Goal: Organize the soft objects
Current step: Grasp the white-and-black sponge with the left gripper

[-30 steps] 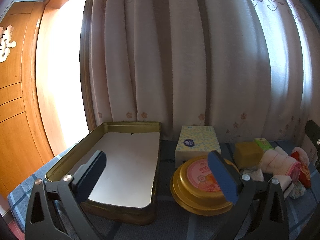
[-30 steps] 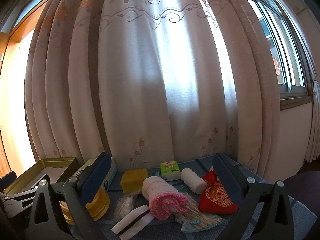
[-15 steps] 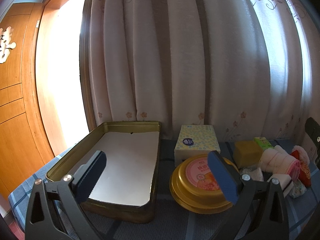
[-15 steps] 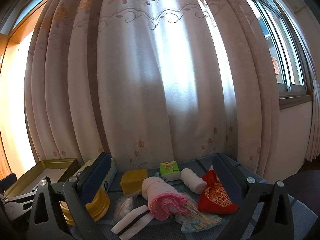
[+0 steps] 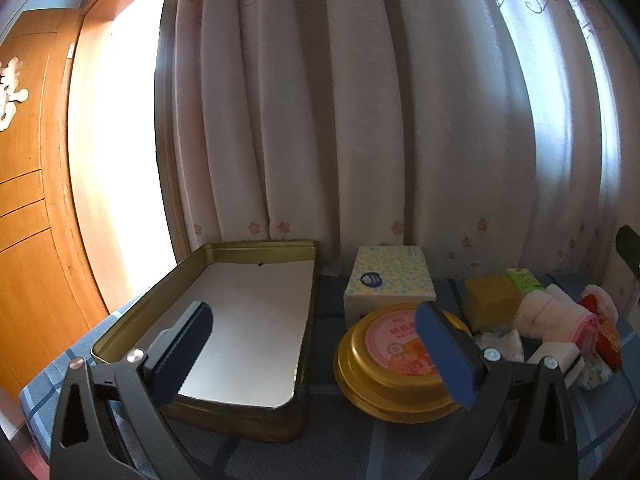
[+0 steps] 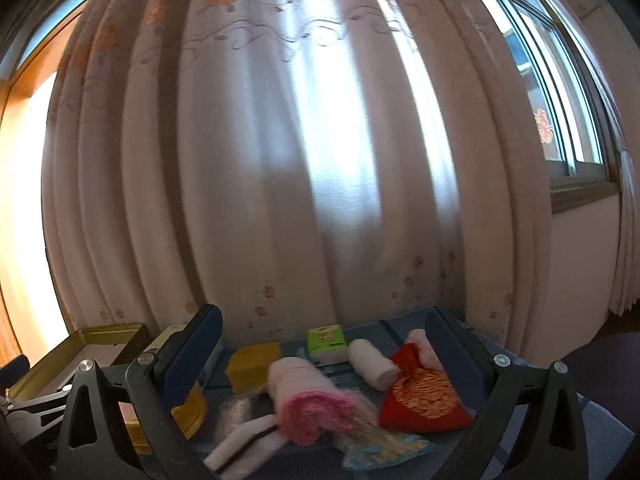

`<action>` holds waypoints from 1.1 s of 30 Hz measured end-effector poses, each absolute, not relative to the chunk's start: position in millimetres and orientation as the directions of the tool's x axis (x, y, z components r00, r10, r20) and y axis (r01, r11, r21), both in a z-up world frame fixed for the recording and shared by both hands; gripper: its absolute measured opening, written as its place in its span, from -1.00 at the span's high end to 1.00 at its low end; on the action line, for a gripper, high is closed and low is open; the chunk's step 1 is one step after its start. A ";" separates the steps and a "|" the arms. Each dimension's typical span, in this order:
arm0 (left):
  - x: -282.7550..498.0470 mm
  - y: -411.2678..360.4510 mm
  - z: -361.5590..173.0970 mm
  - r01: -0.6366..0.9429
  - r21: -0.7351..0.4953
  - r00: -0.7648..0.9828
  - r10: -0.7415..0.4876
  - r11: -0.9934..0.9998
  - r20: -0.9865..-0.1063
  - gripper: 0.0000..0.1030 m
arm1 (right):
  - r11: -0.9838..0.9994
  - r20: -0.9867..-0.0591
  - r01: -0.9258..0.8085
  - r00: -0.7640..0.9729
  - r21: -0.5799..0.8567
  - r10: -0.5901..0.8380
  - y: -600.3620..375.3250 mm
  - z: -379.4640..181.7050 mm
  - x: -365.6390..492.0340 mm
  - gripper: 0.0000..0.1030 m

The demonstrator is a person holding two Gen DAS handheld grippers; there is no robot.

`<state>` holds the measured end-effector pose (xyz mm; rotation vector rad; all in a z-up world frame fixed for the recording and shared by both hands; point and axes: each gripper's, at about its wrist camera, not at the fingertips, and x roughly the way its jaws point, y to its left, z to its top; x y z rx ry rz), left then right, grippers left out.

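A pile of soft things lies on the blue checked cloth: a rolled pink-and-white towel [image 6: 308, 400], a yellow sponge [image 6: 253, 364], a white cloth roll [image 6: 372, 364], a red embroidered pouch [image 6: 424, 400], a clear plastic bag [image 6: 236, 412] and a white folded cloth with a dark stripe [image 6: 244, 440]. My right gripper [image 6: 320, 364] is open and empty, just before the pile. My left gripper [image 5: 316, 352] is open and empty, between an empty gold tin tray [image 5: 208, 264] and a round gold tin [image 5: 384, 364]. The towel [image 5: 556, 316] and sponge [image 5: 492, 300] also show at its right.
A tissue box [image 5: 388, 280] stands behind the round tin. A small green box [image 6: 326, 342] sits at the back of the pile. A patterned flat packet [image 6: 384, 448] lies at the front. Curtains hang right behind the table. A wooden door stands at the left.
My right gripper has moved slightly, and its view is now blurred. The left gripper and all objects stay where they were.
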<state>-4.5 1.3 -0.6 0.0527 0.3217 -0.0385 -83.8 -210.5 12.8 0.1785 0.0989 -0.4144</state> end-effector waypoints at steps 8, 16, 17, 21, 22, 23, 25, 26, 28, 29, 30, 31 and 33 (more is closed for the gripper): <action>-17.5 -13.0 0.5 0.150 0.078 0.944 -0.119 0.986 -0.308 -0.99 | 0.844 -0.164 0.522 0.850 0.126 -0.501 -273.2 13.5 -103.6 -0.98; -36.0 -47.3 0.0 0.339 0.127 0.902 -0.283 0.932 -0.325 -0.99 | 0.760 -0.260 0.550 0.835 0.346 -0.486 -331.7 -0.9 -122.0 -0.98; -41.6 -55.2 0.3 0.373 0.157 0.896 -0.310 0.915 -0.319 -0.99 | 0.758 -0.265 0.544 0.838 0.359 -0.476 -333.9 -1.4 -122.0 -0.98; -57.0 -81.4 -1.6 0.519 0.208 0.833 -0.435 0.829 -0.343 -0.99 | 0.764 -0.262 0.531 0.847 0.366 -0.463 -333.9 -1.4 -122.2 -0.98; -59.3 -89.5 -2.8 0.546 0.226 0.817 -0.452 0.807 -0.358 -0.99 | 0.765 -0.265 0.530 0.847 0.364 -0.461 -333.5 -1.7 -121.4 -0.98; -60.7 -99.2 -4.6 0.562 0.253 0.808 -0.456 0.788 -0.373 -0.96 | 0.767 -0.270 0.528 0.848 0.365 -0.455 -332.5 -2.4 -120.7 -0.98; -60.2 -114.8 -9.1 0.579 0.299 0.797 -0.449 0.759 -0.405 -0.84 | 0.766 -0.274 0.523 0.851 0.373 -0.448 -333.4 -3.6 -120.3 -0.98; -57.2 -123.5 -12.1 0.587 0.321 0.789 -0.438 0.743 -0.430 -0.80 | 0.764 -0.276 0.521 0.853 0.382 -0.443 -334.8 -4.4 -120.9 -0.98; -52.2 -136.4 -18.3 0.609 0.330 0.765 -0.423 0.721 -0.486 -0.69 | 0.755 -0.279 0.520 0.853 0.398 -0.441 -337.4 -5.7 -122.2 -0.98; -48.9 -140.4 -20.5 0.619 0.323 0.750 -0.416 0.716 -0.513 -0.58 | 0.749 -0.279 0.520 0.854 0.410 -0.439 -339.7 -6.6 -123.1 -0.98; -45.6 -144.0 -22.2 0.623 0.319 0.741 -0.410 0.714 -0.531 -0.52 | 0.746 -0.281 0.518 0.855 0.418 -0.436 -341.1 -7.2 -123.5 -0.98; -41.1 -146.4 -23.5 0.625 0.314 0.735 -0.403 0.714 -0.545 -0.42 | 0.746 -0.283 0.508 0.861 0.430 -0.423 -342.6 -7.9 -123.7 -0.98; -32.7 -151.6 -27.0 0.630 0.301 0.720 -0.394 0.716 -0.571 -0.18 | 0.743 -0.287 0.507 0.862 0.437 -0.419 -343.8 -8.6 -123.6 -0.98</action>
